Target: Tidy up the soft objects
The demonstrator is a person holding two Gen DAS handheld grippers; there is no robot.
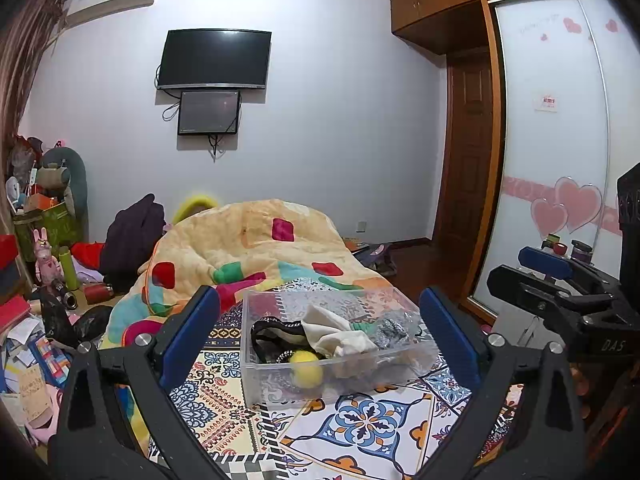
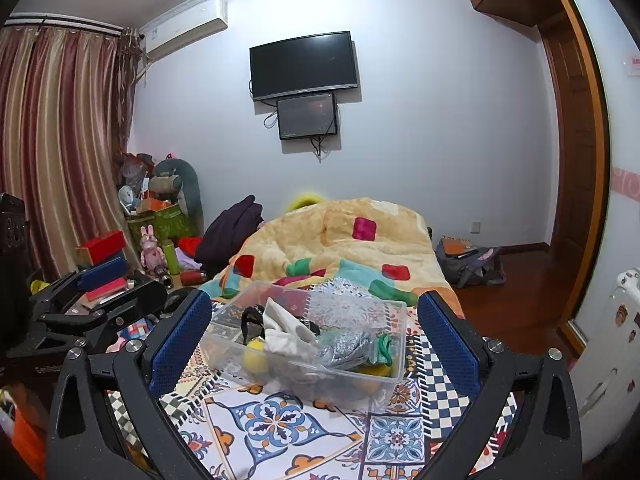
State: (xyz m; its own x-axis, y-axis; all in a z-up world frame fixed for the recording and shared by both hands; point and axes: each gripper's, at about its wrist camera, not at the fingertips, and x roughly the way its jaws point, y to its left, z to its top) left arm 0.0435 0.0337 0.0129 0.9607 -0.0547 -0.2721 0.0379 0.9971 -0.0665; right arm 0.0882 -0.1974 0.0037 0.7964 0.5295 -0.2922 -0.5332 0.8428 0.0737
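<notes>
A clear plastic bin (image 1: 416, 354) stands on the patterned bedspread (image 1: 360, 428) and holds soft things: a white cloth (image 1: 340, 332), a black strap (image 1: 272, 330), a yellow ball (image 1: 306, 366) and a grey sparkly piece (image 1: 390, 330). The bin (image 2: 394, 376) shows in the right wrist view too, with the white cloth (image 2: 282, 328) and a green item (image 2: 384, 348). My left gripper (image 1: 320, 328) is open and empty, above and in front of the bin. My right gripper (image 2: 314, 332) is open and empty, likewise facing the bin.
A heaped orange quilt (image 1: 260, 248) lies behind the bin. Clutter, boxes and plush toys (image 2: 160, 208) fill the left side by the curtain. A backpack (image 2: 468, 260) sits on the wood floor. A wardrobe (image 1: 560, 140) stands on the right.
</notes>
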